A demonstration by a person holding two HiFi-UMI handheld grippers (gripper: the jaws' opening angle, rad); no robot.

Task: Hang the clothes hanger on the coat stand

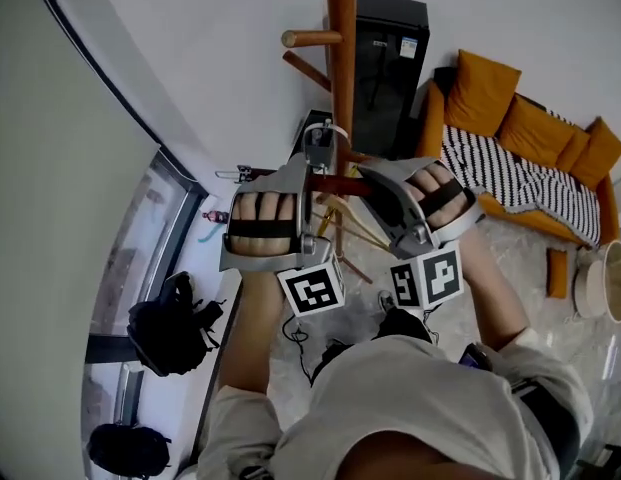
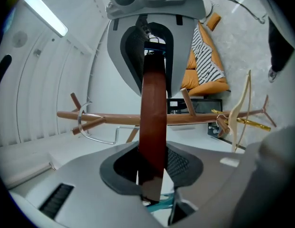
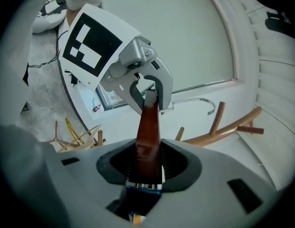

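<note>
**A:** White walls (image 1: 210,28) and a pale floor (image 1: 530,258) fill the head view. An orange sofa (image 1: 520,128) with a striped blanket (image 1: 500,173) sits at the upper right. Dark bags (image 1: 170,328) lie at the lower left, beside a window (image 1: 140,238).

**B:** Where's the stand?

**A:** Top centre. The stand (image 1: 341,58) is a brown wooden pole, with pegs (image 1: 310,39) pointing left.

**B:** And the hanger?

**A:** At frame centre, just below that pole. The hanger (image 1: 340,184) is a dark red-brown bar, raised off the floor and running between the two tools.

**B:** Is the left tool gripping it?

**A:** Yes. The left tool (image 1: 315,158) is clenched on it. In the left gripper view the bar (image 2: 153,122) stands upright between the pads (image 2: 185,163), which press its sides.

**B:** The right one?

**A:** The right tool (image 1: 375,183) is also clamped on the hanger. Its own view shows the bar (image 3: 148,137) pinched in the dark pads (image 3: 173,163), and the other end leads up into the left tool (image 3: 147,91).

**B:** Is the hook on a peg?

**A:** I can't tell. In the right gripper view the metal hook (image 3: 206,101) shows at the middle right, near a peg, but contact isn't clear.
</note>
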